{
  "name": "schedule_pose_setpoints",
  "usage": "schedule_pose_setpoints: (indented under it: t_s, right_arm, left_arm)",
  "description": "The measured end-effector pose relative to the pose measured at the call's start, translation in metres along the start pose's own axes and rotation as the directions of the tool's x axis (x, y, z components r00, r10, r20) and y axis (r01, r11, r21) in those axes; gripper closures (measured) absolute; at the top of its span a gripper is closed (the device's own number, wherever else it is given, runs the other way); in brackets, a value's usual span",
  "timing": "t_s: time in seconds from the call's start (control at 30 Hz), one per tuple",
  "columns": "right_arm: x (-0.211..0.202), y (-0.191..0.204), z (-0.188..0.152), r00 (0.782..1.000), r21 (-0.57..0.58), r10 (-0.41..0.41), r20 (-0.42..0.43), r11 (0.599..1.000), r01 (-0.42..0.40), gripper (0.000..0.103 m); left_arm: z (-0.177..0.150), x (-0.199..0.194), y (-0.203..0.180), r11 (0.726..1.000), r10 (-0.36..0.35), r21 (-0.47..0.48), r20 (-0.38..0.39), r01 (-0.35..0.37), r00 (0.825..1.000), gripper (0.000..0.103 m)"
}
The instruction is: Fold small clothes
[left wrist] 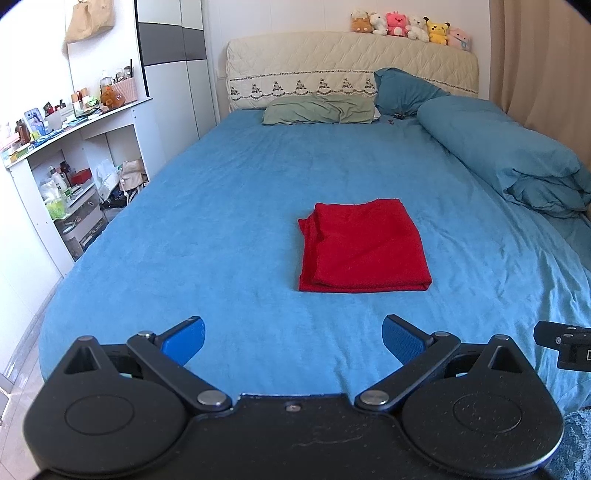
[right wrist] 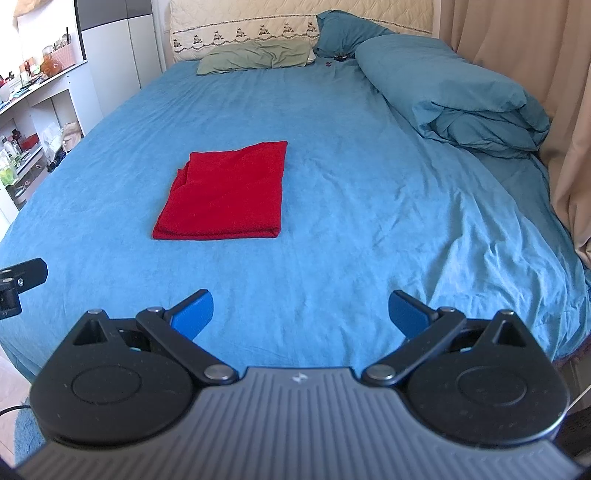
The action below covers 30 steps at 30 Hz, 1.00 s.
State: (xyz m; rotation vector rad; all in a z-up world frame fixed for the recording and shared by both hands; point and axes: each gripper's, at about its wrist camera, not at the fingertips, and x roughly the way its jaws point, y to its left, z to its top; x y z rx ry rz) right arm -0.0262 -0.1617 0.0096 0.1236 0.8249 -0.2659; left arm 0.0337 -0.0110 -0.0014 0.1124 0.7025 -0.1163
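Plush toys [left wrist: 410, 26] atop headboard, left view only

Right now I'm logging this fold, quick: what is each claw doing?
Left claw: open, holding nothing.
Right claw: open, holding nothing; red cloth lies folded, untouched.

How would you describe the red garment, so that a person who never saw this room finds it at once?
Start at the big bed with the blue sheet. Near its middle lies the red garment, folded into a flat rectangle. It is the only red thing on the bed; the pillows and duvet are blue or green.
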Motion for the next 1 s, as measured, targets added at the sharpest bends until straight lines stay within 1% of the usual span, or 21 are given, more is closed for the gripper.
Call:
schedule_pose_setpoints:
  t_s: [0.1, 0.27, 0.47, 0.63, 0.83, 1.0]
  right_arm:
    - [0.0001, -0.0003, 0.0, 1.0, 0.001, 0.0, 0.0, 1.0, 0.0, 0.0]
    - [0.0003, -0.001, -0.0001, 1.0, 0.0, 0.001, 0.002, 1.0, -0.001, 0.0]
    - [-0.0006, 0.0001, 0.0006, 1.0, 0.002, -0.001, 0.005, 1.0, 0.001, 0.0]
    - [-0.005, 0.0045, 0.0037, 1.0, 0.007, -0.006, 0.009, 1.0, 0.006, 0.0]
    - [-0.0053, 0.0058, 0.004, 1.0, 0.008, -0.008, 0.01, 1.0, 0.008, 0.0]
    - [-0.0054, 0.0073, 0.0042, 1.0, 0.009, -0.008, 0.009, 1.0, 0.008, 0.0]
  left_arm:
    - [-0.0001, -0.0001, -0.0008, 1.0, -0.001, -0.001, 0.0, 0.001, 1.0, 0.0]
    - [0.0003, -0.0001, -0.0051, 1.0, 0.022, 0.017, 0.002, -0.022, 1.0, 0.0]
    - [0.0009, 0.0014, -0.0031, 1.0, 0.013, 0.004, -0.005, -0.013, 1.0, 0.0]
    - [0.001, 0.0039, -0.0031, 0.998, 0.068, -0.008, -0.009, -0.068, 0.998, 0.0]
    - [0.0002, 0.0051, 0.0013, 0.998, 0.044, -0.037, -0.013, -0.044, 0.999, 0.0]
    - [0.0001, 0.0058, 0.003, 0.998, 0.037, -0.042, -0.004, -0.037, 0.999, 0.0]
